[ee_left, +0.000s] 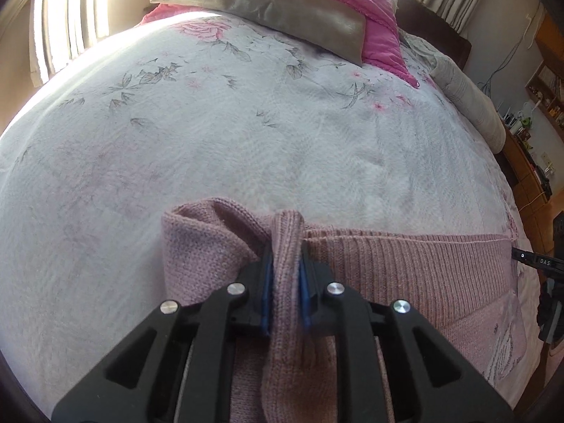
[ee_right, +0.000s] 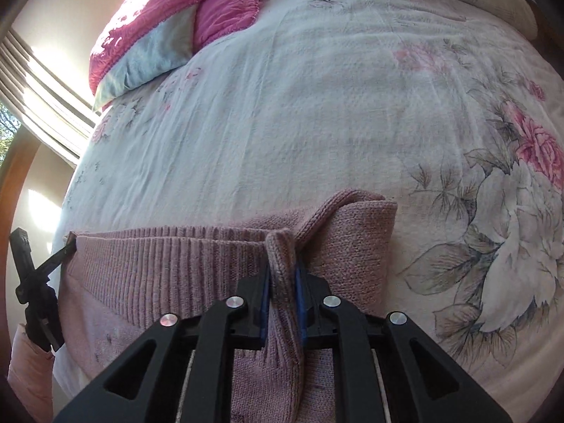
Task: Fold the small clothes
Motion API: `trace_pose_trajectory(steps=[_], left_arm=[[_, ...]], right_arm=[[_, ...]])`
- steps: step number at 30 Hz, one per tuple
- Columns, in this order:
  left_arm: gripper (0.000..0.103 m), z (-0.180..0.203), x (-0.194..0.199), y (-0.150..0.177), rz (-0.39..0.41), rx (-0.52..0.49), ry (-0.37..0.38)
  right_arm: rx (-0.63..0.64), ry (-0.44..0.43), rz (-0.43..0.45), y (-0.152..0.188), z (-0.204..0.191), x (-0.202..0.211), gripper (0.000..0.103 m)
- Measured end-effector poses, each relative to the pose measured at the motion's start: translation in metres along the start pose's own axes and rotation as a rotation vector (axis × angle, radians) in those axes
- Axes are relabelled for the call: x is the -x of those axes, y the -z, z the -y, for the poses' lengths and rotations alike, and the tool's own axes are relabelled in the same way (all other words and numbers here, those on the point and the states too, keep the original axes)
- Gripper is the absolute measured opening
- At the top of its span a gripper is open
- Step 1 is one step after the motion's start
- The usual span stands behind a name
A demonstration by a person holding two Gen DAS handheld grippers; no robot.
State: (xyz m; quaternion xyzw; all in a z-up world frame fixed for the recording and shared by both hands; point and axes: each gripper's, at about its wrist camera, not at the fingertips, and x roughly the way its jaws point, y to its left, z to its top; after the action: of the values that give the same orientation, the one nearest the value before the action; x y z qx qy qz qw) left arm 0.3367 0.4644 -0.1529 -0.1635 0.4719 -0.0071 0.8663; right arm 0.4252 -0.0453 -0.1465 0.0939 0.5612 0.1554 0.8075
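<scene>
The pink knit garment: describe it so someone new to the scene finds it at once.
Start at the white floral bedspread. At its near edge lies the pink knit garment, its ribbed band stretched between the left gripper and right gripper. Unlike the bright pink quilt by the pillows, it is dusty pink and knitted.

The sweater [ee_left: 405,268] is dusty-pink knit, ribbed along its hem and finer-stitched below (slightly fuzzy, matt throughout). Matt black plastic forms the left gripper [ee_left: 285,264] and the right gripper [ee_right: 283,275], each with shiny round metal pin heads and blue rubbery-looking pads [ee_left: 267,282] pressed into the wool. The bedspread [ee_left: 211,134] is soft, matt cloth, faintly crinkled, printed with flowers. In the upper middle of the left view lies a grey pillow [ee_left: 268,10] with a satiny sheen, on puckered pink quilted fabric [ee_left: 370,7].
</scene>
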Motion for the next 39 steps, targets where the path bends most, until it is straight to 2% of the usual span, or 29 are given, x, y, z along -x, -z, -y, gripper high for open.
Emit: trace_pose_trajectory(steps=[5,7,11,14,16,19,20,21,23,24,26,28,32,35,39], left_arm=[[0.027,-0.003,0.029,0.002,0.027,0.023,-0.009],[0.028,-0.002,0.046,0.007,0.05,0.008,-0.032],[0.028,-0.002,0.084,0.025,0.085,-0.002,-0.066],[0.032,0.008,0.113,0.056,0.098,-0.038,-0.059],[0.032,0.024,0.129,0.082,0.117,-0.109,-0.08],[0.034,0.046,0.143,0.117,0.126,-0.174,-0.055],[0.034,0.05,0.142,0.125,0.111,-0.169,-0.027],[0.034,0.054,0.139,0.133,0.09,-0.166,0.002],[0.034,0.059,0.128,0.144,0.058,-0.172,-0.004],[0.033,0.059,0.121,0.147,0.04,-0.175,-0.006],[0.033,0.06,0.11,0.152,0.002,-0.182,-0.016],[0.033,0.059,0.101,0.156,-0.026,-0.203,-0.068],[0.033,0.043,0.085,0.157,-0.082,-0.168,-0.074],[0.033,0.035,0.082,0.158,-0.086,-0.131,-0.055],[0.032,0.037,0.078,0.159,-0.085,-0.149,-0.071]], right_arm=[[0.0,-0.002,0.029,0.011,0.003,0.026,0.029],[0.032,0.015,0.041,0.022,-0.001,0.043,0.032],[0.043,-0.042,0.03,0.059,-0.003,0.071,0.038],[0.048,-0.078,-0.008,0.098,-0.006,0.08,0.043],[0.046,-0.117,-0.026,0.125,-0.008,0.082,0.044],[0.002,-0.172,-0.07,0.157,-0.007,0.075,0.046],[0.0,-0.177,-0.087,0.165,-0.008,0.07,0.043],[0.0,-0.171,-0.098,0.171,-0.009,0.065,0.031],[-0.014,-0.193,-0.108,0.178,-0.009,0.061,0.017],[-0.023,-0.198,-0.102,0.178,-0.008,0.063,0.014],[-0.027,-0.198,-0.086,0.176,-0.009,0.072,0.011],[-0.027,-0.181,-0.074,0.175,-0.008,0.084,0.01],[-0.02,-0.096,-0.123,0.181,-0.004,0.077,0.008],[-0.023,-0.079,-0.14,0.189,0.001,0.063,0.008],[-0.061,-0.101,-0.129,0.195,0.009,0.054,0.008]])
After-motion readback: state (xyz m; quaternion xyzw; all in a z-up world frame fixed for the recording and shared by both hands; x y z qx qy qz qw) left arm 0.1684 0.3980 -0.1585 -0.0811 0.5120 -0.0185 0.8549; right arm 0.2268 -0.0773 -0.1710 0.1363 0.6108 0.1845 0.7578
